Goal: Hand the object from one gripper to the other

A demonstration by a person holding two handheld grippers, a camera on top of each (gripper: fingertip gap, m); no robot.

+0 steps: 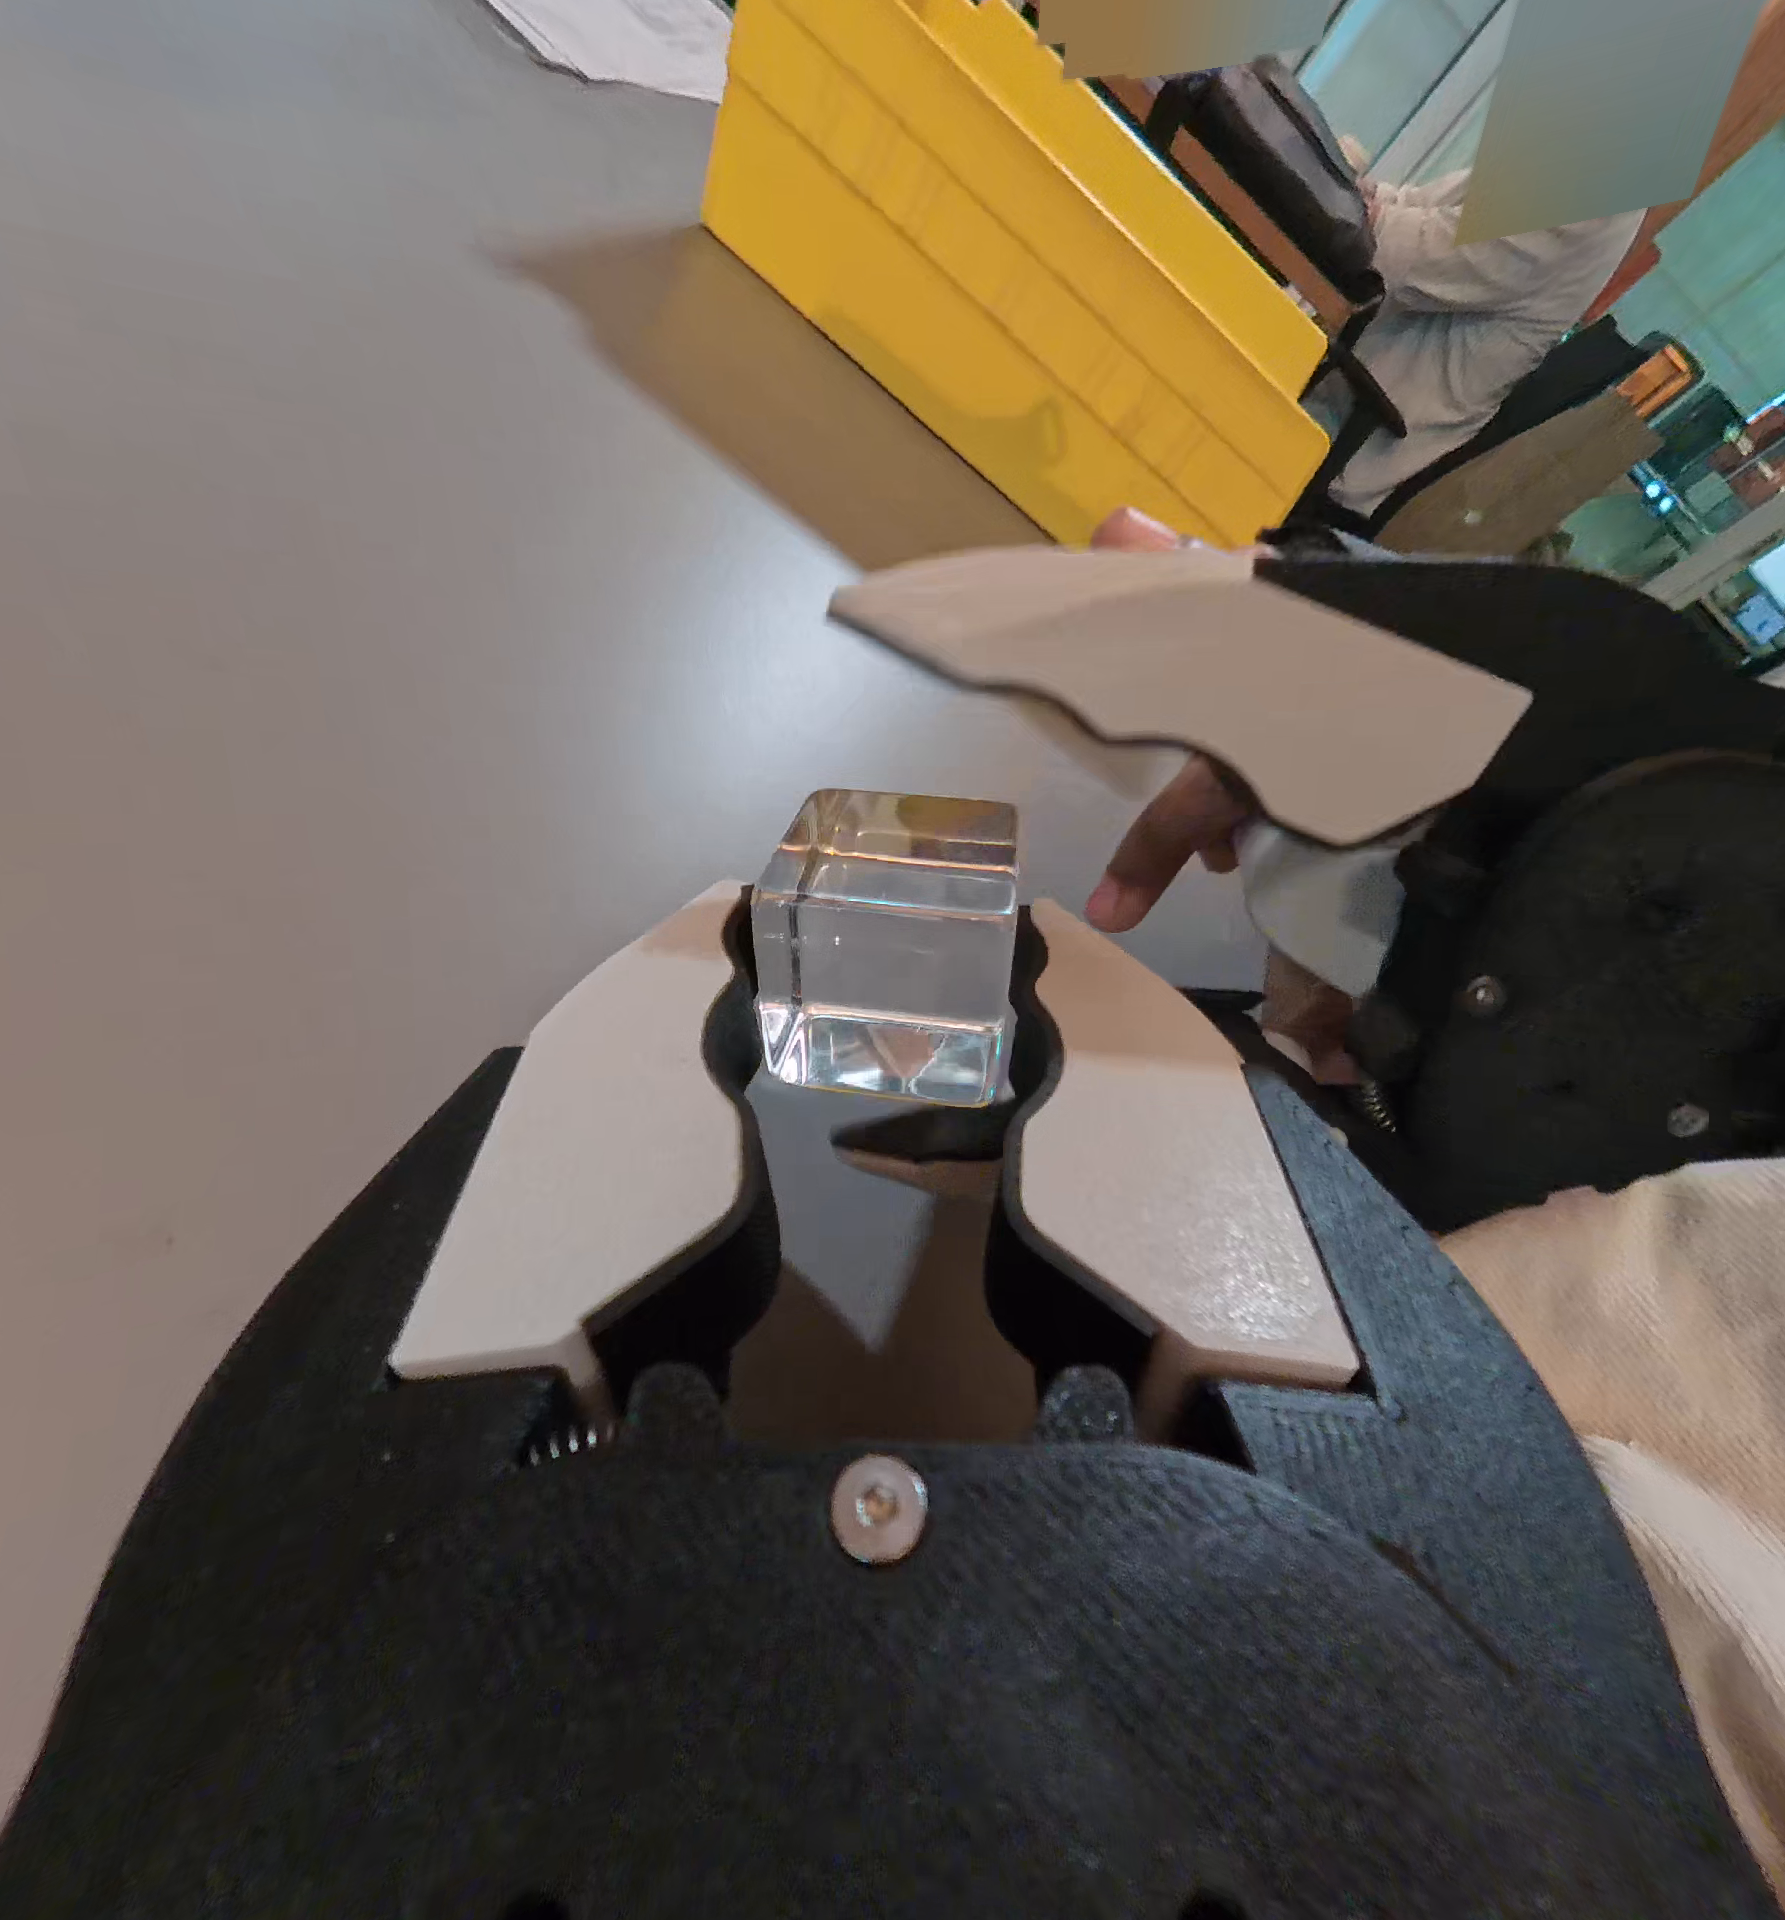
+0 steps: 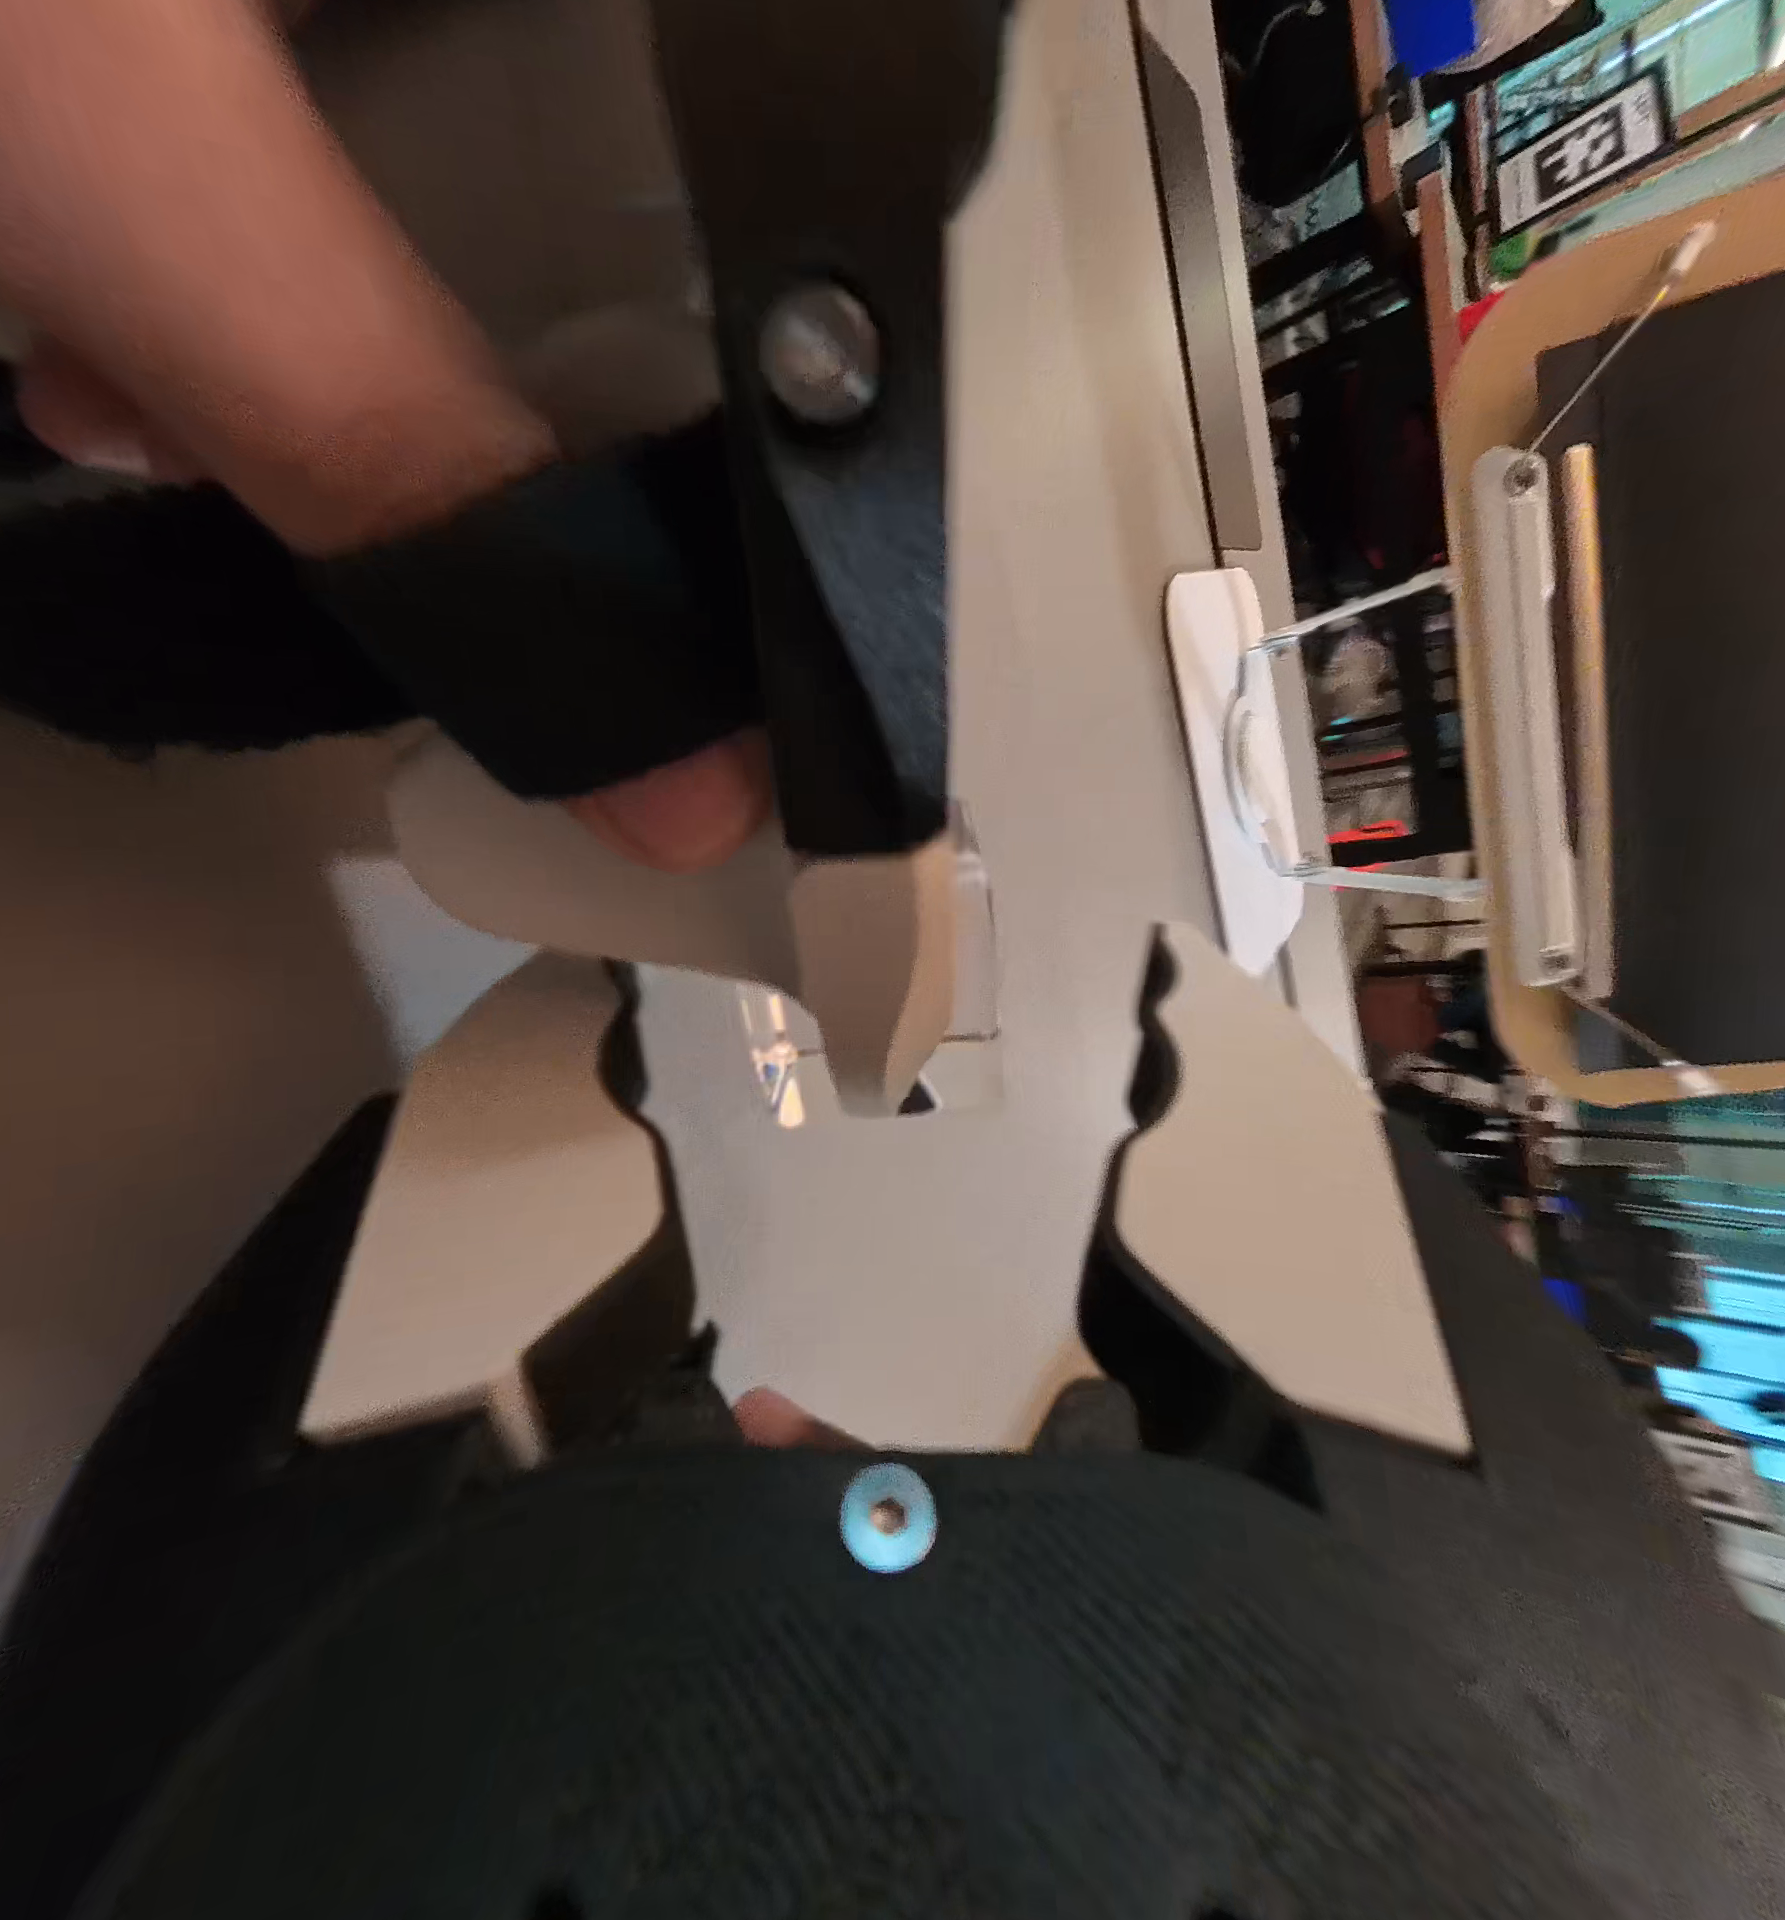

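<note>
A clear cube (image 1: 883, 956) is pinched between the beige fingers of my left gripper (image 1: 886, 904), which is shut on it above the grey table (image 1: 244, 623). My right gripper (image 1: 846, 878) comes in from the right, turned on its side and open. One finger (image 1: 1179, 665) is above the cube and the other (image 1: 909, 1153) is below it, neither touching. In the right wrist view my right gripper (image 2: 893, 961) stands wide open. A finger (image 2: 867, 977) of the left gripper and part of the cube (image 2: 974, 935) sit between its tips, blurred.
A yellow box (image 1: 1002, 270) stands on the table behind the cube, with papers (image 1: 618, 42) at the far left. A person sits beyond the table edge (image 1: 1470, 312). A hand (image 2: 244, 260) holds the left gripper. A clear stand on a white base (image 2: 1231, 748) is on the table. Both grippers' tips are close together, under 4 cm apart.
</note>
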